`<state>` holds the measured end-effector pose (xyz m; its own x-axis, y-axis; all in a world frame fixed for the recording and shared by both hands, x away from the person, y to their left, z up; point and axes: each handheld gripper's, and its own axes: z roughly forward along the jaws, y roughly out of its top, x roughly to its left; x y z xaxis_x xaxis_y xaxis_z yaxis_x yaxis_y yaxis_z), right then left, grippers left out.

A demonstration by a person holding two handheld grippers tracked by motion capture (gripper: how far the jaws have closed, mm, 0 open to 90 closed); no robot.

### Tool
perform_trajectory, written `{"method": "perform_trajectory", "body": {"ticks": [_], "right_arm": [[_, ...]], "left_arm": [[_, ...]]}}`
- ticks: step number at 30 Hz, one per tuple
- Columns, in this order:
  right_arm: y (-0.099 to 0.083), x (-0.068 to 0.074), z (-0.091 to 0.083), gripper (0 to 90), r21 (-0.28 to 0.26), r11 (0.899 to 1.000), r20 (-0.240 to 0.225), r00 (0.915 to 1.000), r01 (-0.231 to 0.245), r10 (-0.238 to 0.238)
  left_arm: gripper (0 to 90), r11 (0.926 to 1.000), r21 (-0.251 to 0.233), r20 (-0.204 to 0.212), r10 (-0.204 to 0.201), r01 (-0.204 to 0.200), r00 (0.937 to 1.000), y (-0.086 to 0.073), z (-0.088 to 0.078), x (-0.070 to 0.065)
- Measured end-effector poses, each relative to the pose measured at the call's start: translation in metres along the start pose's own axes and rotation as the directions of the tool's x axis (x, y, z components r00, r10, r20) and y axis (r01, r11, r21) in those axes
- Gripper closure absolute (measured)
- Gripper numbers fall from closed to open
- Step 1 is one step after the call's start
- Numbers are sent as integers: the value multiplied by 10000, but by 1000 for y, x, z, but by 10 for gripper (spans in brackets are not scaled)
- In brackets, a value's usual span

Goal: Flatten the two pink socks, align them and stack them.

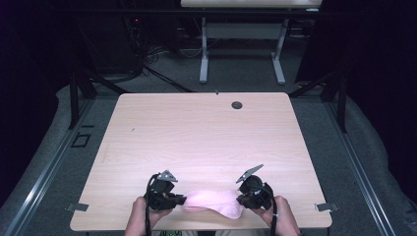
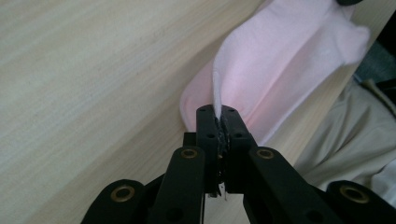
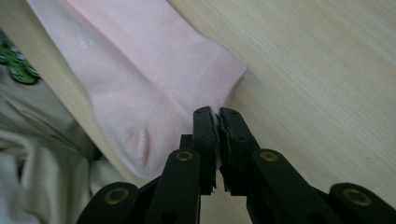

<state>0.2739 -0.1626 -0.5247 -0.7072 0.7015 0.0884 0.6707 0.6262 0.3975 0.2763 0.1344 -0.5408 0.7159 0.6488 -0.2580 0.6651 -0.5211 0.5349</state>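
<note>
At lower centre of the high view, one pink sock (image 1: 212, 202) lay on the table (image 1: 196, 132), stretched between two grippers: left gripper (image 1: 181, 199) and right gripper (image 1: 239, 199) each clamped one end.

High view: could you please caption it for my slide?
Both claws, left and right, pinch a pink sock at the table's near edge.

sock (image 1: 212, 201) on table (image 1: 196, 132) (near edge), between both tongs
</note>
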Motion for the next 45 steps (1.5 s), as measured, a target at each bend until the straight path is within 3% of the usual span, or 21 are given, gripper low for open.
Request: {"method": "perform_trajectory", "body": {"ticks": [1, 6, 8, 10, 12, 13, 15, 16, 17, 18, 19, 22, 24, 26, 29, 33, 38, 42, 43, 44, 45], "right_arm": [[-1, 1, 5, 850, 92, 10000, 13, 10000, 37, -37], [-4, 6, 19, 847, 54, 9981, 968, 9934, 611, -614], [-4, 6, 22, 830, -21, 9963, 1169, 9895, 857, -848], [-5, 5, 22, 796, -39, 9962, 1085, 9904, 868, -858], [-5, 1, 13, 671, -413, 9968, 748, 9950, 687, -655], [-5, 1, 13, 671, -413, 9968, 748, 9950, 687, -655], [-6, 1, 2, 681, -1052, 9931, 441, 9979, 520, -476], [-7, 2, -4, 693, -1283, 9905, 335, 9984, 489, -450], [-7, 8, -13, 800, -1751, 9833, 31, 9988, 489, -492], [-7, 8, -13, 800, -1751, 9833, 31, 9988, 489, -492], [-7, 16, -15, 895, -1885, 9802, -303, 9973, 597, -666], [-7, 23, -9, 898, -1807, 9817, -529, 9961, 597, -703], [-9, 28, 4, 899, -1403, 9881, -556, 9959, 627, -711], [-14, 28, 15, 900, -923, 9936, -596, 9957, 658, -715], [-22, 28, 25, 900, -445, 9955, -394, 9955, 840, -858], [-27, 26, 26, 900, -832, 9937, -533, 9953, 757, -803], [-38, 11, 23, 900, -1133, 9897, -605, 9937, 870, -942], [-36, 11, 23, 900, -1123, 9889, -581, 9929, 968, -1038], [-34, 11, 24, 900, -1177, 9882, -537, 9930, 979, -1048], [-32, 10, 24, 898, -1294, 9863, -757, 9908, 1020, -1124], [-32, 10, 24, 898, -1294, 9863, -757, 9908, 1020, -1124]], "left_arm": [[877, 10000, 49, -49, 45, -45, 10000, -2, 3, 0], [874, 9985, 243, -461, 496, -485, 9977, -7, 15, -6], [815, 9976, 340, -552, 621, -603, 9965, -8, 16, -7], [759, 9978, 333, -577, 599, -581, 9965, -8, 15, -8], [612, 9991, -50, -719, 418, -422, 9965, -7, 8, -7], [612, 9988, -329, -733, 331, -356, 9968, -6, 3, -7], [603, 9953, -886, -866, 300, -377, 9958, -3, -8, -11], [618, 9923, -1147, -814, 366, -458, 9960, -1, -12, -14], [712, 9889, -1333, -742, 556, -652, 9957, 0, -15, -17], [712, 9871, -1355, -743, 760, -855, 9943, 2, -15, -21], [843, 9864, -1271, -638, 963, -1038, 9933, 3, -13, -24], [897, 9921, -492, -424, 1135, -1156, 9926, 2, 8, -27], [898, 9927, 11, -514, 1207, -1208, 9914, -3, 22, -25], [898, 9931, 106, -560, 1168, -1164, 9916, -9, 28, -24], [899, 9913, 63, -749, 1316, -1315, 9885, -12, 26, -24], [900, 9893, -124, -825, 1437, -1452, 9862, -17, 26, -24], [900, 9914, -675, -545, 1081, -1117, 9926, -28, 23, -18], [898, 9894, -693, -658, 1233, -1278, 9902, -26, 24, -22], [890, 9891, -721, -582, 1241, -1281, 9906, -25, 24, -22], [767, 9892, -855, -469, 1157, -1194, 9922, -23, 23, -23], [767, 9876, -1043, -428, 1135, -1174, 9926, -21, 20, -24]]}}
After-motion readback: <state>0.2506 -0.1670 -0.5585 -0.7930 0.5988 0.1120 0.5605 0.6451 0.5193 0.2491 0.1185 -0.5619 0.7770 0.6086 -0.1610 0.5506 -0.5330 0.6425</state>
